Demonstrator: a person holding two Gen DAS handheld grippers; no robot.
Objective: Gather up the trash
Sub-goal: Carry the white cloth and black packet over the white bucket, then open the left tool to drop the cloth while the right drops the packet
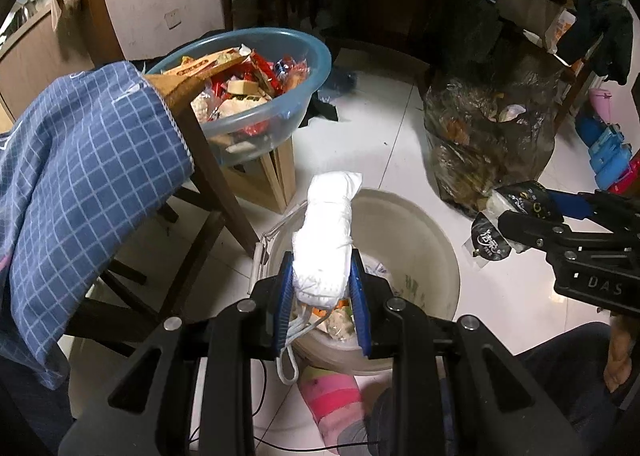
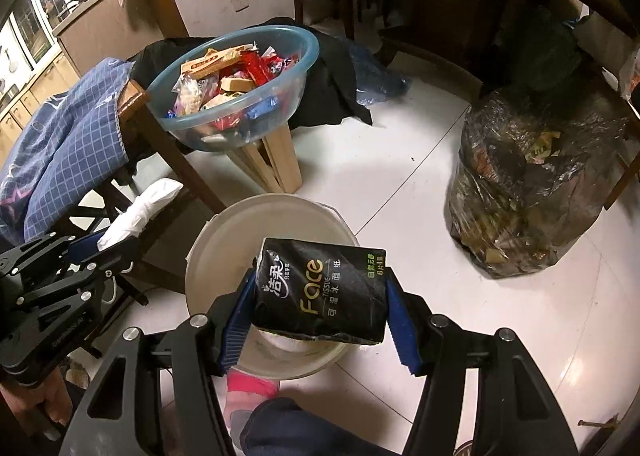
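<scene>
My left gripper (image 1: pixel 320 280) is shut on a rolled white mask bundle (image 1: pixel 326 240) with ear loops hanging down, held above the beige trash bucket (image 1: pixel 424 232). My right gripper (image 2: pixel 320 308) is shut on a black "Face" tissue pack (image 2: pixel 320 292), held over the same bucket (image 2: pixel 216 256). In the left wrist view the right gripper (image 1: pixel 516 216) shows at the right edge with the pack (image 1: pixel 492 240). In the right wrist view the left gripper (image 2: pixel 108 244) shows at the left with the white bundle (image 2: pixel 136 212). The bucket holds some scraps.
A blue plastic basin (image 1: pixel 312 68) full of snack wrappers sits on a wooden stand (image 1: pixel 268 180). A chair draped with blue checked cloth (image 1: pixel 80 176) stands at left. A full dark trash bag (image 2: pixel 532 184) sits on the white tiled floor at right. My pink-socked foot (image 1: pixel 332 400) is by the bucket.
</scene>
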